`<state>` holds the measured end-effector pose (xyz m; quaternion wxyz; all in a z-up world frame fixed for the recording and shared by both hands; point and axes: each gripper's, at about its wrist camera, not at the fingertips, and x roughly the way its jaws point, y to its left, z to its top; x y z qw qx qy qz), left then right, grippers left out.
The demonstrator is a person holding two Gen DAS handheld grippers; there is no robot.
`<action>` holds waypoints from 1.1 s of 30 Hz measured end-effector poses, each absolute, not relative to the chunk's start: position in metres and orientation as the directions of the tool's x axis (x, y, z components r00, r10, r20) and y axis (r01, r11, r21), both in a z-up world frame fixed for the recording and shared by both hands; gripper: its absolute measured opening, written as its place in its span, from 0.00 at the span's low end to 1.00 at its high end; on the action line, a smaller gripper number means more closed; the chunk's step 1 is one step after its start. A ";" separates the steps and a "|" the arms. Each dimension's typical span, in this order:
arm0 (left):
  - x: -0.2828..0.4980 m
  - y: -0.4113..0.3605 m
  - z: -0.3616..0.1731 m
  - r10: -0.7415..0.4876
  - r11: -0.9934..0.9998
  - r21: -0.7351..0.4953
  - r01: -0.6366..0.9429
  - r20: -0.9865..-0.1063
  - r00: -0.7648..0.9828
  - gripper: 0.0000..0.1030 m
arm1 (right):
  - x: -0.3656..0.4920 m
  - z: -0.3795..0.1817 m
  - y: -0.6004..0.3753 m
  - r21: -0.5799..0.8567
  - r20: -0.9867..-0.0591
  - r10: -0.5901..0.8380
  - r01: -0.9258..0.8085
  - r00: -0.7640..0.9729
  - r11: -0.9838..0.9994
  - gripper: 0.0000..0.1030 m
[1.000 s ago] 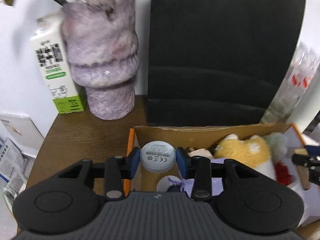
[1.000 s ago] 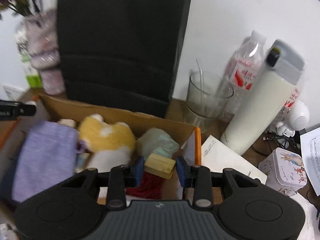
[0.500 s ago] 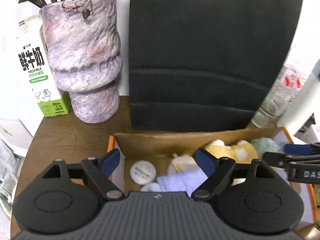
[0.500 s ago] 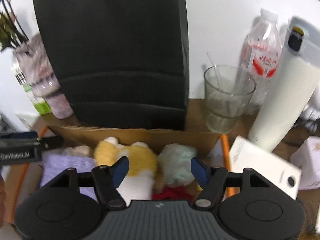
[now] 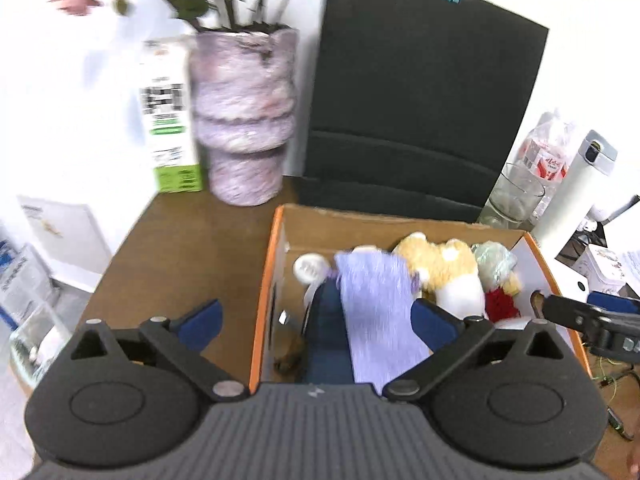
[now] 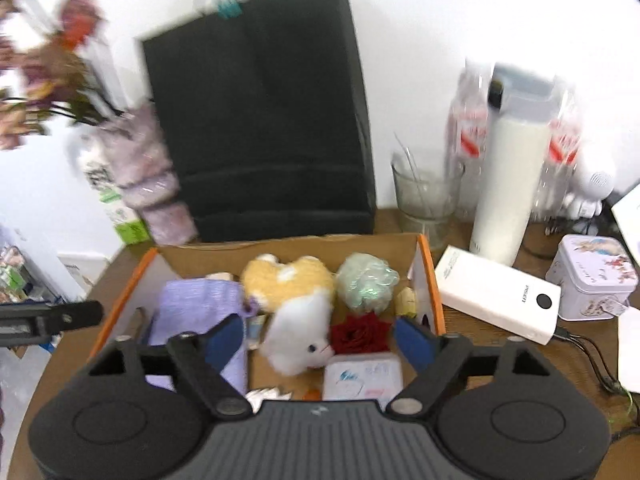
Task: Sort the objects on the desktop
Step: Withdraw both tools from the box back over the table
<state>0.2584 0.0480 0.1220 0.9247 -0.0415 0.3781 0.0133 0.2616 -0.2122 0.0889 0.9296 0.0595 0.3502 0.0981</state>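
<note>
Both the left gripper (image 5: pixel 316 316) and right gripper (image 6: pixel 320 334) hang wide and empty above the box (image 6: pixel 430 276) on the desk (image 5: pixel 180 240). Sorted toys lie inside. Approach the next item squarely.

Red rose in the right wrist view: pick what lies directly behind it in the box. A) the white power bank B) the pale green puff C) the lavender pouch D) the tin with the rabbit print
B: the red rose sits just in front of the pale green puff inside the cardboard box, while the lavender pouch lies far to its left.
</note>
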 end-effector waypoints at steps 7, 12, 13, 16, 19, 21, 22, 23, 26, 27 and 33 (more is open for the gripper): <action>0.140 0.019 0.100 -0.008 1.000 -0.009 0.004 -0.622 0.783 1.00 | 0.148 0.080 -0.199 0.119 -0.547 0.248 -0.219 0.800 0.969 0.83; 0.058 0.005 0.082 -0.003 0.999 0.040 0.031 -0.555 0.832 1.00 | 0.067 0.057 -0.196 0.110 -0.520 0.241 -0.215 0.820 0.970 0.84; 0.045 0.004 0.078 -0.010 0.998 0.046 0.041 -0.540 0.842 1.00 | 0.055 0.052 -0.197 0.107 -0.520 0.241 -0.217 0.820 0.970 0.84; 0.010 0.009 0.068 -0.036 0.994 0.066 0.082 -0.521 0.853 1.00 | 0.014 0.037 -0.198 0.090 -0.520 0.219 -0.202 0.825 0.975 0.84; -0.020 0.017 0.054 -0.015 0.999 0.037 0.040 -0.523 0.852 1.00 | -0.025 0.023 -0.199 0.071 -0.528 0.195 -0.186 0.826 0.980 0.85; -0.042 0.018 0.042 0.009 1.000 0.022 0.002 -0.511 0.859 1.00 | -0.048 0.013 -0.201 0.092 -0.533 0.203 -0.182 0.821 0.979 0.85; -0.053 0.017 0.036 0.031 0.999 0.028 -0.019 -0.502 0.864 1.00 | -0.059 0.008 -0.201 0.104 -0.534 0.212 -0.186 0.818 0.977 0.85; -0.066 0.017 0.029 0.042 0.999 0.041 -0.025 -0.486 0.873 1.00 | -0.068 0.004 -0.201 0.104 -0.530 0.223 -0.198 0.818 0.975 0.85; -0.088 0.016 0.020 0.037 0.999 0.046 -0.017 -0.486 0.873 1.00 | -0.094 -0.005 -0.197 0.060 -0.505 0.228 -0.230 0.832 0.971 0.85; -0.094 0.016 0.019 0.025 0.999 0.034 -0.010 -0.481 0.876 1.00 | -0.100 -0.007 -0.195 0.040 -0.501 0.229 -0.242 0.834 0.970 0.85; -0.101 0.030 0.010 0.029 1.000 0.021 -0.021 -0.503 0.864 1.00 | -0.109 -0.013 -0.189 0.036 -0.515 0.233 -0.251 0.825 0.967 0.85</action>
